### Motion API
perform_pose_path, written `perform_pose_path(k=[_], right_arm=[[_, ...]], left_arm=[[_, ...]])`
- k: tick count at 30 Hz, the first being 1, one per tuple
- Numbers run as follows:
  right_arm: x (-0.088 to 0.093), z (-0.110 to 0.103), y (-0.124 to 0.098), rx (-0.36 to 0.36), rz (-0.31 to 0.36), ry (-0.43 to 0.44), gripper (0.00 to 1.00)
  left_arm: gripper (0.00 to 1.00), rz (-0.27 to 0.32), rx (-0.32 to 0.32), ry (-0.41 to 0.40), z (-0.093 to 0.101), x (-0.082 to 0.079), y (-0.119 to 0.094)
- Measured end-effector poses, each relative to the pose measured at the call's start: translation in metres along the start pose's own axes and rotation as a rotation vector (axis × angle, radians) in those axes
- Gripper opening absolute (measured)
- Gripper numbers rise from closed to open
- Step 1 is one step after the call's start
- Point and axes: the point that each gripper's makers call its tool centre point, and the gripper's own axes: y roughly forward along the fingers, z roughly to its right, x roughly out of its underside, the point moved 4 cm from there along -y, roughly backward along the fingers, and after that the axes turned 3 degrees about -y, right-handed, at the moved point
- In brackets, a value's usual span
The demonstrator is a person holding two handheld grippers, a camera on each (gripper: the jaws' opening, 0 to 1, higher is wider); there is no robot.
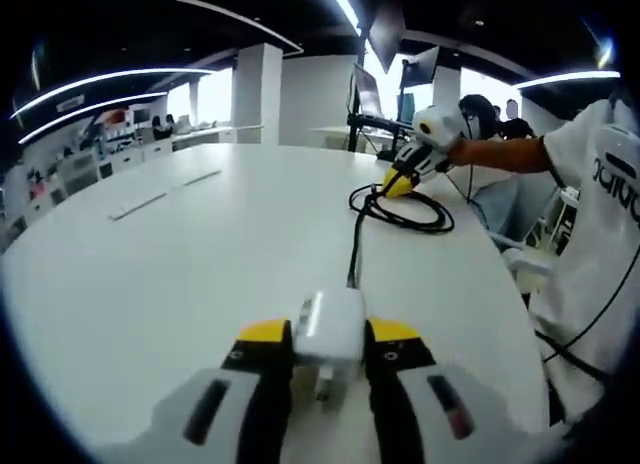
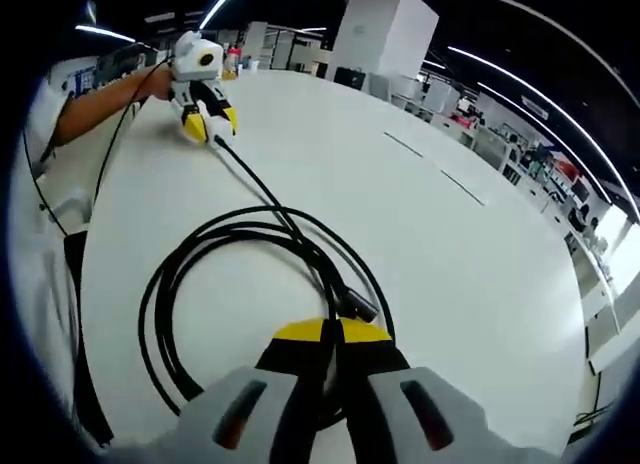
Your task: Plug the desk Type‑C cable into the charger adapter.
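Gripping 1 charger adapter (image 1: 335, 329) in left tool (image 1: 329, 336), 1 black cable (image 2: 250, 274) coiled

We are seeing bright, even light falling on the white table (image 1: 200, 264), coming from long ceiling strips (image 1: 110, 79) and windows (image 1: 215, 94) beyond the table's far edge. The tabletop is glaring pale, with only soft shadows. Straight lines are bending towards each view's edges, and things beyond the table are blurring.
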Motion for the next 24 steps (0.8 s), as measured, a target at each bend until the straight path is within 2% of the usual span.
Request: perform_pose_path(k=[6,14,16,24], right_arm=[[-0.002,0.009,0.005,0.016,-0.018,-0.020,0.02],[-0.006,0.021,0.016,0.046,-0.017,-0.011,0.02],[-0.006,0.023,0.018,0.051,-0.018,-0.011,0.02],[-0.006,0.026,0.018,0.056,-0.012,-0.004,0.02]], left_arm=[[0.27,-0.005,-0.005,0.006,-0.007,-0.005,0.006],[0.27,0.043,-0.034,-0.028,-0.003,-0.010,0.015],[0.27,0.043,-0.039,-0.028,-0.007,-0.011,0.016],[0.27,0.041,-0.039,-0.020,0.003,-0.012,0.019]])
